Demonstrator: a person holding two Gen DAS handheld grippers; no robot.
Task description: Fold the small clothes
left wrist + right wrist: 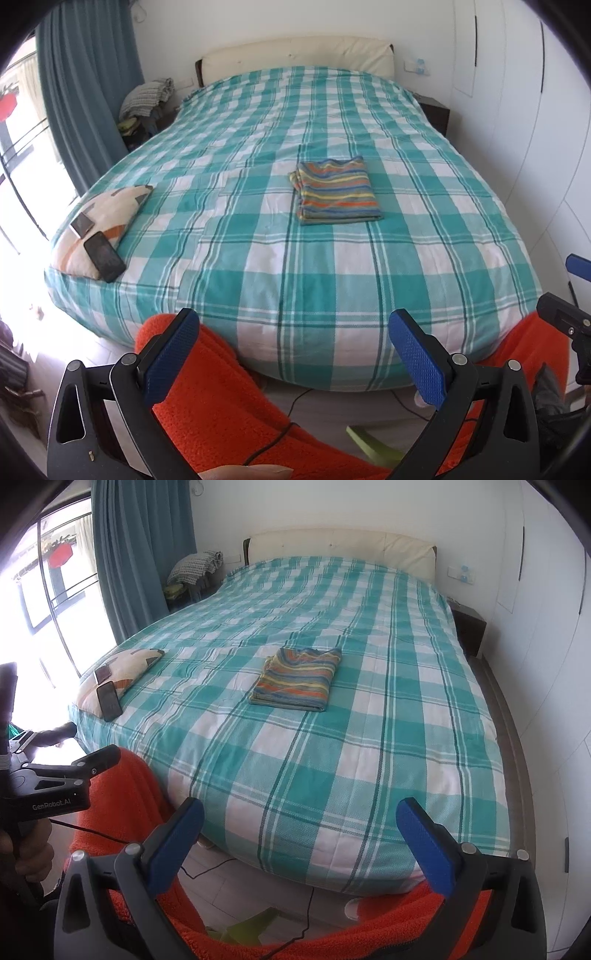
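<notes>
Left gripper (291, 332) first: I see its blue fingers spread wide with nothing between them, hanging off the foot of the bed (332, 280), orange fabric (229, 398) below. A folded striped cloth (337, 191) lies mid-bed, well apart. Over to the right view: right gripper (300, 825) gapes wide too, empty; cloth ahead, pillow (125, 672) with two phones at left.

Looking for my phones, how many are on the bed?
2. Both lie on the patterned cushion at the bed's near left corner: the black phone nearest the edge, the lighter phone just behind it.
</notes>
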